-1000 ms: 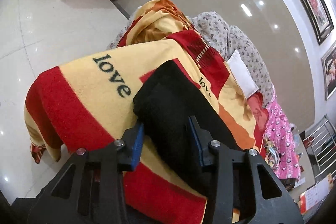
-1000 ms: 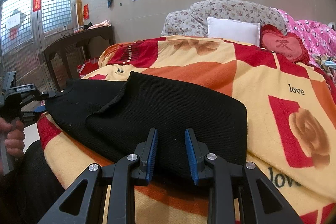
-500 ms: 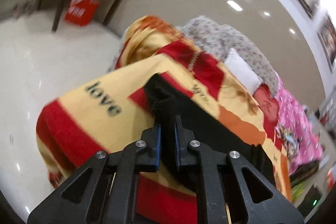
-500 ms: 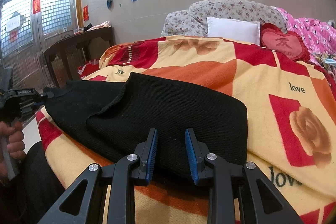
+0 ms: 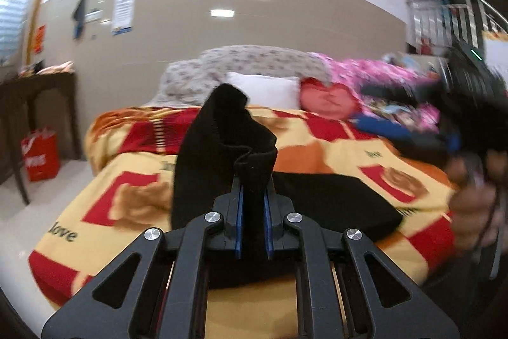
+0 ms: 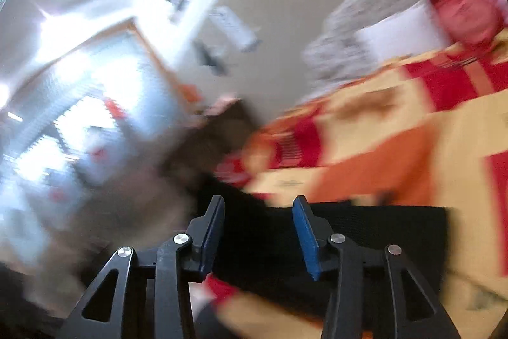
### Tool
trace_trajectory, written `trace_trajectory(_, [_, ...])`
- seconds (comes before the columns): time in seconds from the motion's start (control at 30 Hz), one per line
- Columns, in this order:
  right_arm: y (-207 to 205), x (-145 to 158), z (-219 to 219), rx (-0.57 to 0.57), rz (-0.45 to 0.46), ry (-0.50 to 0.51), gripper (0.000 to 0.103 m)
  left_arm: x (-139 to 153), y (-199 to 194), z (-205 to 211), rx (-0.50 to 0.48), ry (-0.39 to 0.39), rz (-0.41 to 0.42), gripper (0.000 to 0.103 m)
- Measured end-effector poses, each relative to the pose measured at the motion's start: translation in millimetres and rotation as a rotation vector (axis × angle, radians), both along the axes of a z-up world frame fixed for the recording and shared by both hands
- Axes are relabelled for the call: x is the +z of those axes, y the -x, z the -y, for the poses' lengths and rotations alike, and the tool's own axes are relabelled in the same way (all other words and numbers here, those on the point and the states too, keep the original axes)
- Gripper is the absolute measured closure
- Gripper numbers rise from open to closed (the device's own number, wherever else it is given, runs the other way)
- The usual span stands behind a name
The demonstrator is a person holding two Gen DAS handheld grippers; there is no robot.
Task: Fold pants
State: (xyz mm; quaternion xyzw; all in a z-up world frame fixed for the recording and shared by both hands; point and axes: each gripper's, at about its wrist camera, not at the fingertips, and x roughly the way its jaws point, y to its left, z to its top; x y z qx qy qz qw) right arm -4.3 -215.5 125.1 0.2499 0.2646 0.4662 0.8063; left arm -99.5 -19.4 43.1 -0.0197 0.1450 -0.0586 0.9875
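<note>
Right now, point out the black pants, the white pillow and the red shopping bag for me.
black pants (image 5: 222, 129): left wrist view, on the lifted end raised above the bed.
white pillow (image 5: 265, 91): left wrist view, on the middle of its front face.
red shopping bag (image 5: 40, 156): left wrist view, on its front panel.

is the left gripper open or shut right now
Shut on the black pants: the left gripper has both blue pads pressed against a raised bunch of the fabric.
</note>
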Motion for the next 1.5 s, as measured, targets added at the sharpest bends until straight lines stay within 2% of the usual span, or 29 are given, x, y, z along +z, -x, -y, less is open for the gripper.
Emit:
trace_trajectory(0.03, [-5.1, 0.3, -4.5, 0.059, -0.036, -0.061, 0.055, -0.6, 1.5, 5.0, -0.017, -0.013, 0.003, 0.094])
trace_trajectory(0.1, [-10.2, -3.4, -11.6, 0.095, -0.082, -0.091, 0.047, -2.0, 4.9, 13.0, -0.055, -0.035, 0.008, 0.094])
trace_trajectory(0.23, [-14.6, -18.6, -25.3, 0.137, -0.139, -0.115, 0.046, -3.0, 11.8, 23.4, -0.104, -0.068, 0.014, 0.094])
trace_trajectory(0.4, [-23.1, -39.8, -30.0, 0.198, -0.277, -0.236, 0.044, -11.0, 11.1, 43.3, -0.165, -0.160, 0.000, 0.094])
trace_trajectory(0.47, [-26.9, -46.2, -28.8, 0.168, -0.322, -0.205, 0.044, -14.2, 11.1, 50.3, -0.174, -0.204, 0.001, 0.094])
trace_trajectory(0.53, [-25.6, -46.0, -24.2, 0.118, -0.305, -0.143, 0.058, -16.5, 12.4, 56.6, -0.181, -0.250, 0.009, 0.094])
trace_trajectory(0.6, [-24.1, -46.3, -22.3, 0.064, -0.292, -0.039, 0.083, -18.0, 16.3, 61.0, -0.191, -0.270, 0.020, 0.094])
trace_trajectory(0.7, [-24.1, -49.6, -12.8, -0.002, -0.284, -0.011, 0.094, -13.4, 14.9, 62.1, -0.217, -0.250, 0.024, 0.094])
trace_trajectory(0.8, [-27.9, -49.6, 3.3, -0.048, -0.279, -0.022, 0.095, -2.3, 10.6, 71.9, -0.238, -0.243, 0.047, 0.094])
trace_trajectory(0.97, [-45.5, -33.2, 28.9, -0.049, -0.288, -0.063, 0.095, 19.6, -0.8, 100.2, -0.262, -0.223, 0.079, 0.094])
trace_trajectory(1.07, [-56.7, -27.6, 47.7, -0.062, -0.312, -0.065, 0.095, 22.9, -18.2, 117.2, -0.274, -0.205, 0.047, 0.094])
trace_trajectory(1.17, [-67.3, -37.3, 68.1, -0.074, -0.346, -0.067, 0.095, 17.3, -33.7, 138.2, -0.297, -0.199, -0.014, 0.094])
trace_trajectory(1.37, [-81.0, -79.0, 96.9, -0.105, -0.416, -0.047, 0.096, -16.6, -54.9, 158.8, -0.342, -0.170, -0.133, 0.093])
trace_trajectory(1.5, [-93.4, -105.7, 102.1, -0.108, -0.463, -0.030, 0.096, -31.2, -62.3, 157.6, -0.356, -0.150, -0.199, 0.091])
